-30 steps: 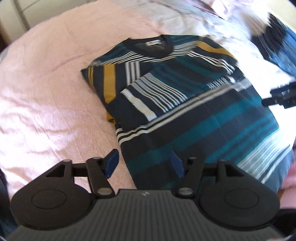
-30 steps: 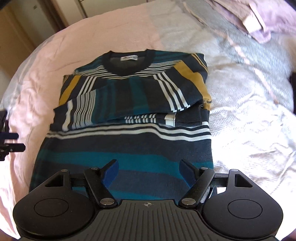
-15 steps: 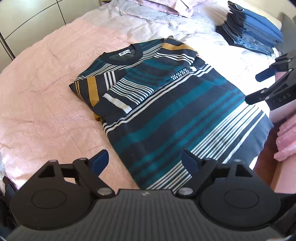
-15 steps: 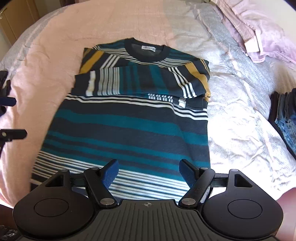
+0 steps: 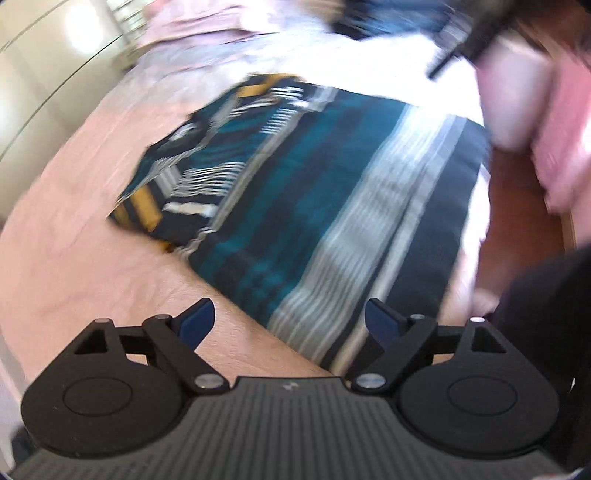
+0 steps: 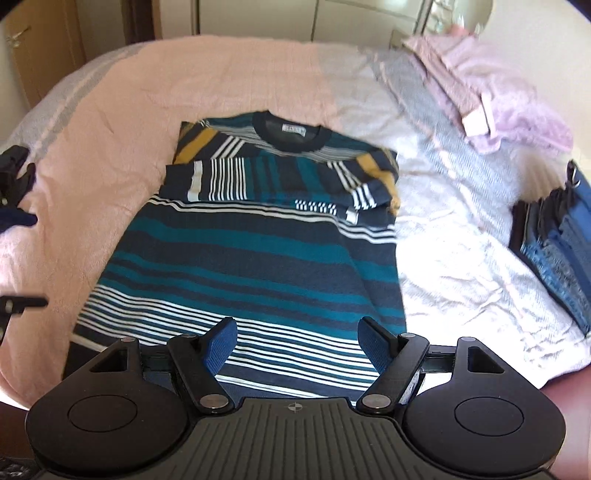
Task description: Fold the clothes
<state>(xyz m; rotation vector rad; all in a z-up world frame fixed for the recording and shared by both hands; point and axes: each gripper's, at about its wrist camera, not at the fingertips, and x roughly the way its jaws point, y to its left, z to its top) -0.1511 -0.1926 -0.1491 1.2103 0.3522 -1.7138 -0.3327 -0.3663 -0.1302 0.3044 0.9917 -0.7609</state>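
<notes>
Bedroom w/ a bed [image 6: 229,70] under a pink cover on its left part and a pale grey-white crumpled cover on its right part; cupboard doors [image 6: 255,14] run along the far wall. At the left edge of the right wrist view the left gripper [image 6: 16,258] shows only as dark finger tips over the pink cover; in its own view, which is badly blurred, the left gripper [image 5: 288,319] has its blue pads wide apart w/ nothing between them, above the near left corner of the sweater. The striped sweater [image 6: 255,251] (navy, teal, white, w/ mustard bands) lies flat approx mid-bed, collar and label toward the far edge, hem at the near edge, both sleeves folded across the chest. The right gripper [image 6: 295,347] sits over the hem, blue pads spread w/ only the white-striped hem area seen past them; no pad presses the cloth. Right of the sweater is bare crumpled cover, then at the far right corner a heap of lilac clothes [image 6: 491,96], and at the right edge a stack of folded jeans [image 6: 554,251]. In the left wrist view a pink blurred shape at upper right can't be identified
</notes>
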